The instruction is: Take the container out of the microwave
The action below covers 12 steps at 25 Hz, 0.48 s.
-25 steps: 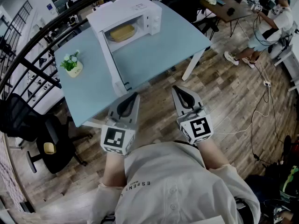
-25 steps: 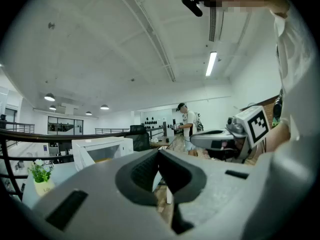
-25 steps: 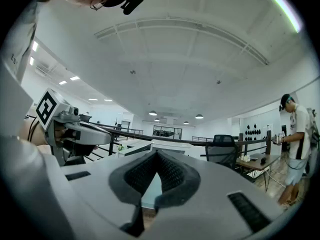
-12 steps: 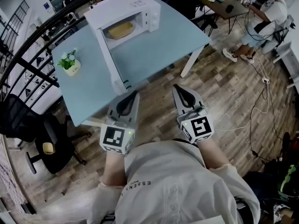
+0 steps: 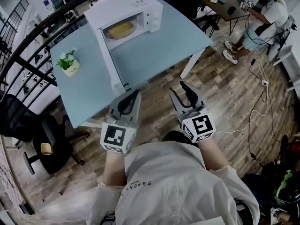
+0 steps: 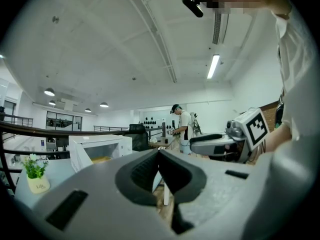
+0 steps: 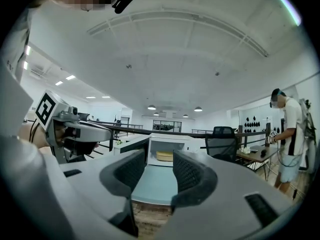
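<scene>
A white microwave [image 5: 136, 6] stands at the far end of the light blue table [image 5: 154, 43], and its door [image 5: 108, 60] hangs open toward me. Inside lies a yellow container [image 5: 120, 30], also seen as a yellow container [image 7: 164, 156] straight ahead in the right gripper view. My left gripper [image 5: 135, 95] is held short of the table's near edge, shut and empty [image 6: 158, 156]. My right gripper [image 5: 179, 90] is beside it over the wooden floor. Its jaws are opening, with nothing between them [image 7: 159, 171].
A small potted plant [image 5: 70, 64] sits on the table's left part. A black office chair [image 5: 44, 142] stands left of the table beside a dark railing [image 5: 28, 64]. A person [image 5: 267, 15] stands at a wooden desk [image 5: 227, 6] far right. Cables [image 5: 262, 104] lie across the floor.
The right gripper's jaws, shut in both earlier frames, now stand apart. Both grippers stay in about the same place, and the left one stays shut.
</scene>
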Motion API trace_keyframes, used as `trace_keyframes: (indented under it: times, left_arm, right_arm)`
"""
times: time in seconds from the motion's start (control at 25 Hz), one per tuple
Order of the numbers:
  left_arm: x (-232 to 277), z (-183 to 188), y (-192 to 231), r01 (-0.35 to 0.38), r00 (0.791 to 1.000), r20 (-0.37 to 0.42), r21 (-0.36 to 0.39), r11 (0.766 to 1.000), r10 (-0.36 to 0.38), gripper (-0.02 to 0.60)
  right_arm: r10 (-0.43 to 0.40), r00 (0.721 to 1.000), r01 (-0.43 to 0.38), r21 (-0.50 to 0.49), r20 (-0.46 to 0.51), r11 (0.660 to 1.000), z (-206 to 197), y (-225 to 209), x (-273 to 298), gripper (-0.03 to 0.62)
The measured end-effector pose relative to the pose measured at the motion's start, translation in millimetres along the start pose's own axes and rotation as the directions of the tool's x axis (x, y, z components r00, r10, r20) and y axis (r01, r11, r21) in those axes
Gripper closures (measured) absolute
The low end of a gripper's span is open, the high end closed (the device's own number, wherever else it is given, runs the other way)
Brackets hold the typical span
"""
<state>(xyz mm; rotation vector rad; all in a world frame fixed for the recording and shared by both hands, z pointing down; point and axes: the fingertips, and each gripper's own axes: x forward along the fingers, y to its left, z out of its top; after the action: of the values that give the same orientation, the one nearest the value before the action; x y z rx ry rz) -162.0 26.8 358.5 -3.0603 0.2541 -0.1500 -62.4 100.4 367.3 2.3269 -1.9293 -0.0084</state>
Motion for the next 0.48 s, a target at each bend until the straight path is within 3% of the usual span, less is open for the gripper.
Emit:
trace_keyframes:
  times: [0.48]
  left_arm:
    - [45.0, -18.8, 16.4, -0.045, 0.998, -0.047, -0.01, 0.999, 0.045, 0.58]
  right_arm:
    - [0.063, 0.998, -0.062, 0.012, -0.004, 0.998, -17.6, -36.6, 44.5, 0.424]
